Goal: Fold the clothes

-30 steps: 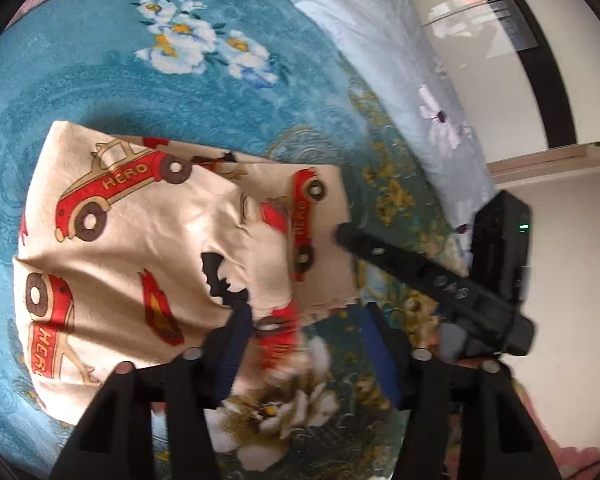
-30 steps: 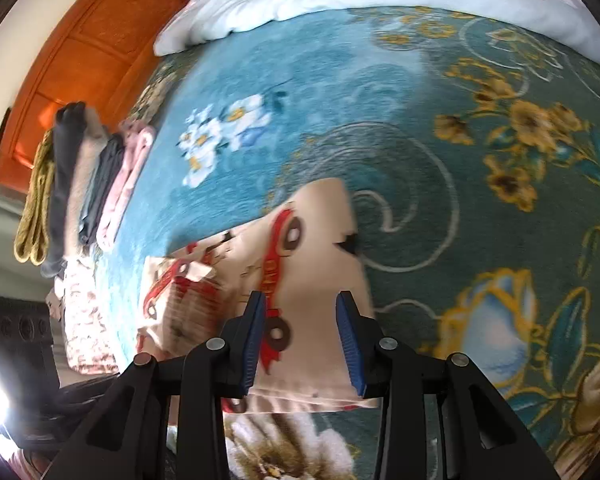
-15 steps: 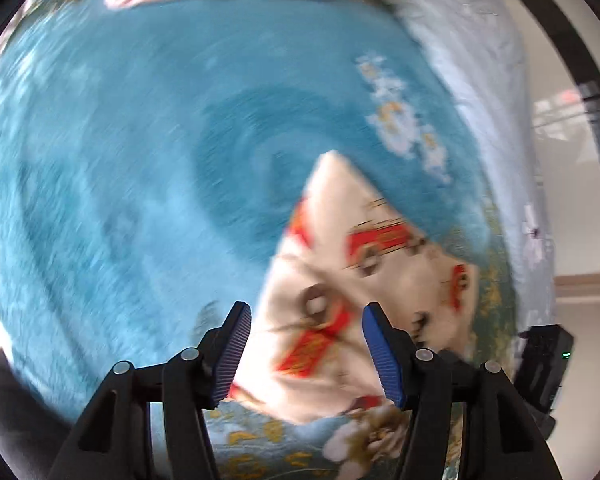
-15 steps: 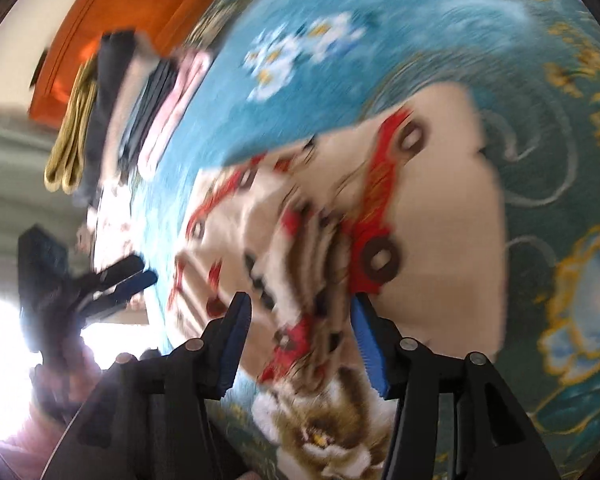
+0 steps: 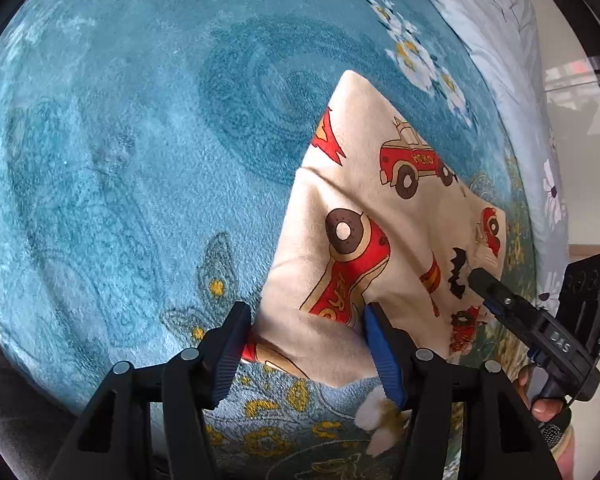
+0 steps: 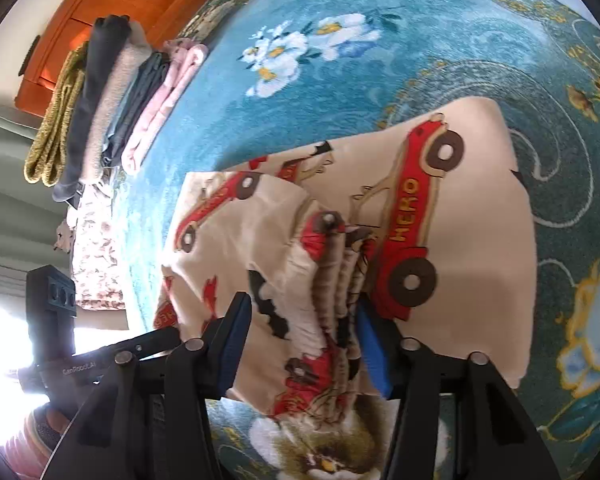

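L tongs [image 5: 306, 344] agape | R tongs [image 6: 300, 344] agape | garment [image 5: 380, 240] betw. both

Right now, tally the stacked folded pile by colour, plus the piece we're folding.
Cream car-print garment: 1
Olive-yellow knit: 1
Dark grey garment: 1
Pale beige fleece: 1
Blue-grey garment: 1
Pink garment: 1
Total: 6
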{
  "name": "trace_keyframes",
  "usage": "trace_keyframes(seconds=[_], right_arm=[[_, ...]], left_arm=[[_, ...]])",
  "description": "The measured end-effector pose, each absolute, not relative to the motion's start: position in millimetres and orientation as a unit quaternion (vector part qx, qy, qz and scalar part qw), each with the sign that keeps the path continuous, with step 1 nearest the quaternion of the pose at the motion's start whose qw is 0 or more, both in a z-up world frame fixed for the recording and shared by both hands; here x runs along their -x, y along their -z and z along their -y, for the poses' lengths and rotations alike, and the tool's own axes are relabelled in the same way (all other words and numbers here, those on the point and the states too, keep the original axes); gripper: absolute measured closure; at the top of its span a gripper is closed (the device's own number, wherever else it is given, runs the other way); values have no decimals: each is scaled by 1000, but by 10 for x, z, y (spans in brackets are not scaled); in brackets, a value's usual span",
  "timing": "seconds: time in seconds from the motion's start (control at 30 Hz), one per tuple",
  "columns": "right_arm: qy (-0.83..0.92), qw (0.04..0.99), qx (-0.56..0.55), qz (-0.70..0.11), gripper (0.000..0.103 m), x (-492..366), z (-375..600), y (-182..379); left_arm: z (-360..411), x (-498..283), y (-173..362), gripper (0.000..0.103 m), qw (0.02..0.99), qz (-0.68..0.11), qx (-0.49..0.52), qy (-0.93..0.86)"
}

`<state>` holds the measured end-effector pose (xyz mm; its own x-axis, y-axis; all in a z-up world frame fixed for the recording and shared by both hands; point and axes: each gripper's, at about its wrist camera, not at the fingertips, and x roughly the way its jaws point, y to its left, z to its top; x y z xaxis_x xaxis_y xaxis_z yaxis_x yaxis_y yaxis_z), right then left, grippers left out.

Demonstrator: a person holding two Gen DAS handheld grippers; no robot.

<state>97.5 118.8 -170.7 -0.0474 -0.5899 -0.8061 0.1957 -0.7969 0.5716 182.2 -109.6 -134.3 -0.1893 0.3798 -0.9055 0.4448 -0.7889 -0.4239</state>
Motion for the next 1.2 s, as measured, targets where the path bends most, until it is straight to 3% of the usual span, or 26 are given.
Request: trace_keyframes(seconds=[0.07, 0.17, 0.43, 0.6, 0.8, 1.0, 1.2], right_arm=[[712, 272, -632, 143, 85, -979, -1195, 1663], [722, 276, -623, 119, 87, -977, -1174, 1535], [779, 285, -553, 76, 87, -754, -1452, 761], [773, 242, -582, 68, 87, -614, -1665, 1011], [744, 195, -632, 91, 87, -565, -1920, 1589], [738, 195, -640, 90, 86, -494, -1946, 1661], [745, 194, -632, 86, 83, -472, -1960, 1499]], left_arm=[[1118, -1822, 1340, 41, 19, -328, -634, 700], [1116, -1826, 1300, 41, 6, -334, -626, 704], [920, -1749, 1133, 39, -73, -348, -606, 711], [766, -1703, 1100, 39, -93, -321, -614, 715], [953, -1742, 1179, 39, -64, -341, -617, 707], [1003, -1687, 1086, 39, -60, -343, -601, 720], [687, -1533, 863, 39, -102, -279, -595, 747]])
